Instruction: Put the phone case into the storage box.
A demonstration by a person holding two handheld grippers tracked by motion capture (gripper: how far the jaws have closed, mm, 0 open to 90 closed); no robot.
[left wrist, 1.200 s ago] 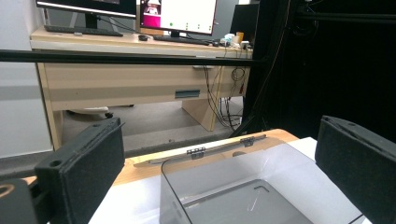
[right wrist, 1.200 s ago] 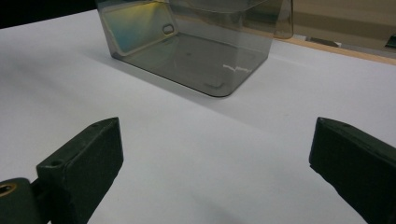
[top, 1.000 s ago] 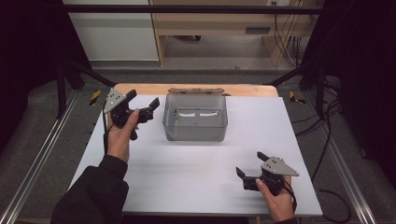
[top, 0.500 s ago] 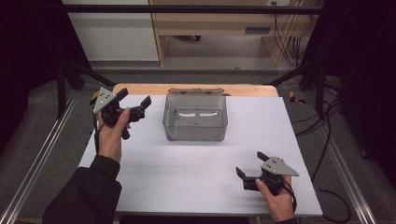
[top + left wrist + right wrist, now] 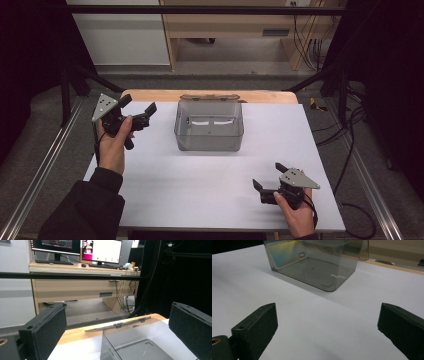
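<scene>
Surface [image 5: 200, 195] first: big, white, flat, w/ a strip of wood along the far edge. Behind it, in the left gripper view, a wooden desk [image 5: 75, 287] w/ two lit screens [image 5: 100, 251] on top.

Next biggest is the box [image 5: 209, 127]. It's see-through grey plastic, w/ its top open, & it sits upright near the far middle of the surface. Its lid [image 5: 210, 98] hangs back behind it by the wood strip. Nothing can be seen inside.

Left gripper [image 5: 136, 113] is held up in the air by the person's hand [image 5: 113, 147], just left of the box & not touching it. Its jaws are spread wide & hold nothing. In the left gripper view the box's near corner sits low betw. the two black jaws.

Right gripper [image 5: 268, 181] is at the near right corner of the surface, well apart from the box, w/ a hand [image 5: 299, 217] around it. Its jaws are wide too & hold nothing. In the right gripper view they point at the box across bare white surface.
</scene>
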